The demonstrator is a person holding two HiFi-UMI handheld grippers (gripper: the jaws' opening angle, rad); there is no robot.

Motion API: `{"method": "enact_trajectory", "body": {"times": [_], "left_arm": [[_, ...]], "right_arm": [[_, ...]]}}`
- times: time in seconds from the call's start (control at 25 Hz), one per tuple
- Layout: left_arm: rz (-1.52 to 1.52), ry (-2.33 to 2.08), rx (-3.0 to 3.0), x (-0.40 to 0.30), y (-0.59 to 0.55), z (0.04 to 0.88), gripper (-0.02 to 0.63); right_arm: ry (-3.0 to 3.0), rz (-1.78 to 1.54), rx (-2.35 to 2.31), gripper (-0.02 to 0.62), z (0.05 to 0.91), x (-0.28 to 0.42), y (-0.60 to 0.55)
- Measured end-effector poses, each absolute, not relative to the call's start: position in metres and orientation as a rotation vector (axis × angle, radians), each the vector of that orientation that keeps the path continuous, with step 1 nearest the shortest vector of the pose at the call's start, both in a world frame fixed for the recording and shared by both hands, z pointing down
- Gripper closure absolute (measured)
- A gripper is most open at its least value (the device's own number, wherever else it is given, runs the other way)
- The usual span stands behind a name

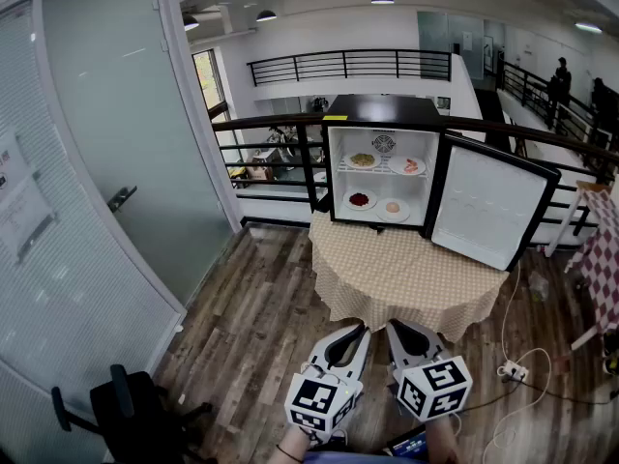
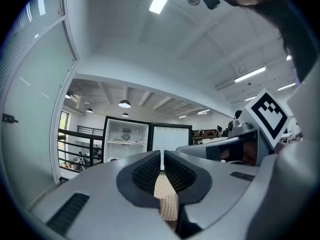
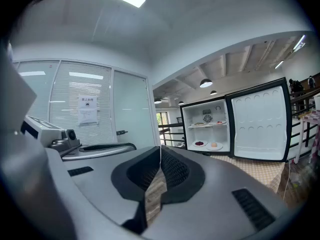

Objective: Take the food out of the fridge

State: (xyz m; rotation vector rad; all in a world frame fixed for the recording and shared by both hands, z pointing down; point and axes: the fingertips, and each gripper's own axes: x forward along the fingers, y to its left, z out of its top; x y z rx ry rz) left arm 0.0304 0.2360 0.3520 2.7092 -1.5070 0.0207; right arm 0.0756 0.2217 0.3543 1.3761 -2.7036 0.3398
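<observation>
A small black fridge (image 1: pixel 380 109) stands open on a round table with a checked cloth (image 1: pixel 406 274), its door (image 1: pixel 488 204) swung to the right. Inside are plates of food: two on the upper shelf (image 1: pixel 364 160) (image 1: pixel 408 165) and two on the lower level (image 1: pixel 359 200) (image 1: pixel 394 209). The fridge also shows in the left gripper view (image 2: pixel 125 139) and the right gripper view (image 3: pixel 207 129). My left gripper (image 1: pixel 360 329) and right gripper (image 1: pixel 395 325) are side by side, well short of the table. Both are shut with nothing between the jaws.
A frosted glass wall and door (image 1: pixel 126 133) runs along the left. A black office chair (image 1: pixel 131 419) is at the bottom left. A black railing (image 1: pixel 280 124) passes behind the table. White cables and a power strip (image 1: pixel 513 367) lie on the wood floor at the right.
</observation>
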Motion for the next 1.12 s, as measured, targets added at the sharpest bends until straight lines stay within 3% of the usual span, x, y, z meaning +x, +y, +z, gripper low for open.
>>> {"method": "enact_trajectory", "body": {"times": [1.12], "left_arm": [[-0.012,-1.343,2.734,-0.048,0.191,0.369,0.575]], "right_arm": [[-2.612,0.37,1.541,0.574,0.371,0.012,0.19]]}}
